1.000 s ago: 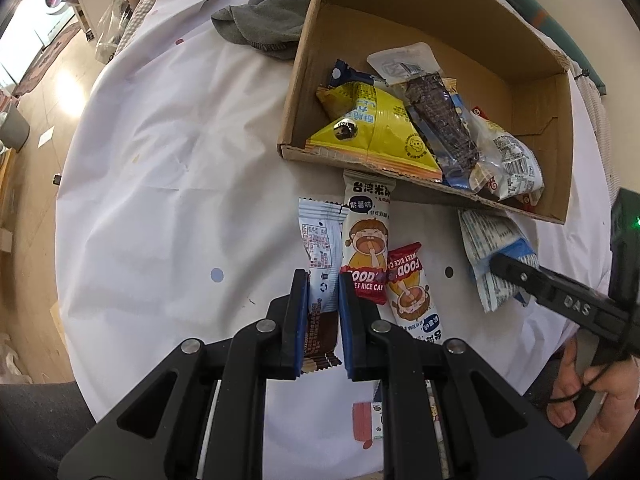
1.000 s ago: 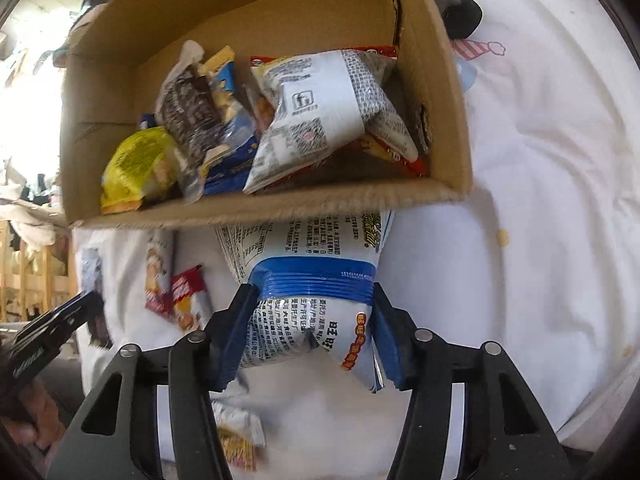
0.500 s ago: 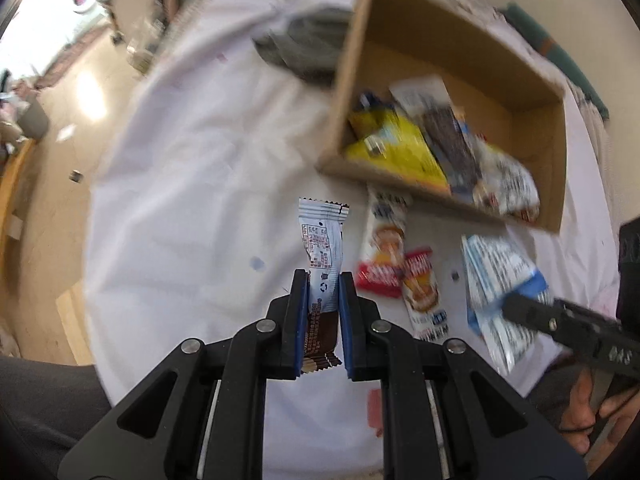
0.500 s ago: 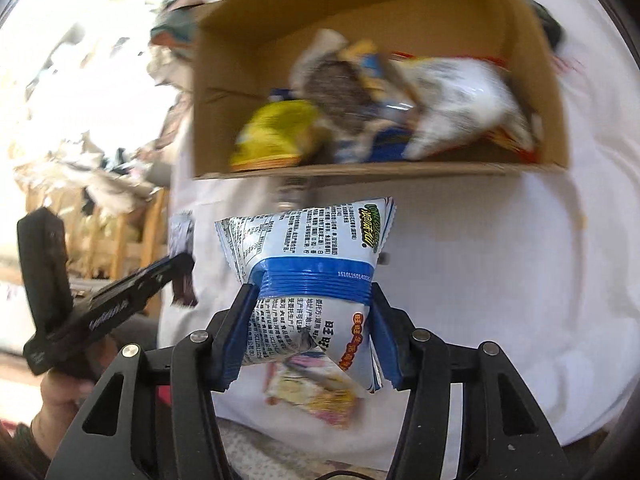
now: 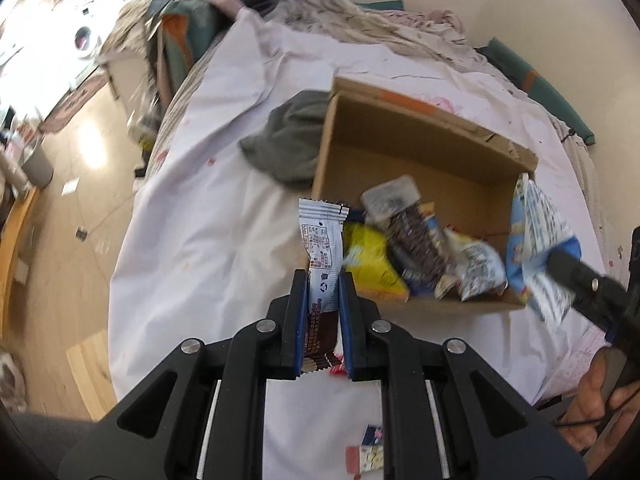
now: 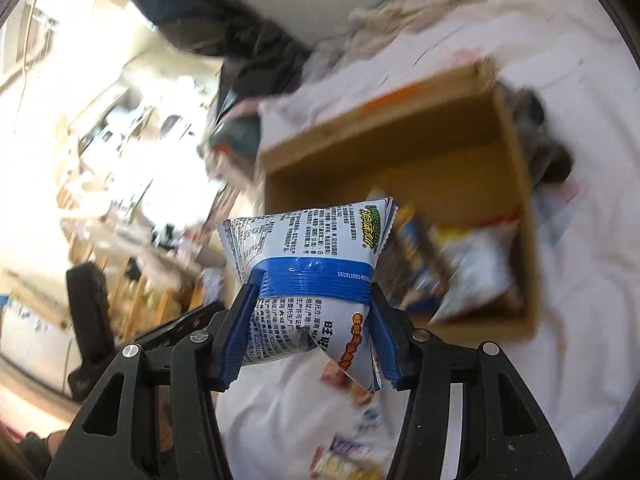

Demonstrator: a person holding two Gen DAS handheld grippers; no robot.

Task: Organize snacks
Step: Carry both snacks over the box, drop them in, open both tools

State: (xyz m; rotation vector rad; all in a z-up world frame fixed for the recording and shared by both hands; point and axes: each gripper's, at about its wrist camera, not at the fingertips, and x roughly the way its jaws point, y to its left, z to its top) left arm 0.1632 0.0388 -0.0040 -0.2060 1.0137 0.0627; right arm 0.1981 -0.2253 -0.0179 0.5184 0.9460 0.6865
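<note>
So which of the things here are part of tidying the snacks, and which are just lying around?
Part of the job:
- cardboard box
- slim snack bar, clamped in the left tongs
- blue-and-white snack bag, clamped in the right tongs
- yellow snack bag and other packets in the box

Just lying about:
- grey cloth beside the box
- white sheet

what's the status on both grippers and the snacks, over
Left gripper shut on slim white-and-brown bar. Right gripper shut on blue-and-white puffed bag. Both held near the cardboard box, already part full. Nothing blocking.
</note>
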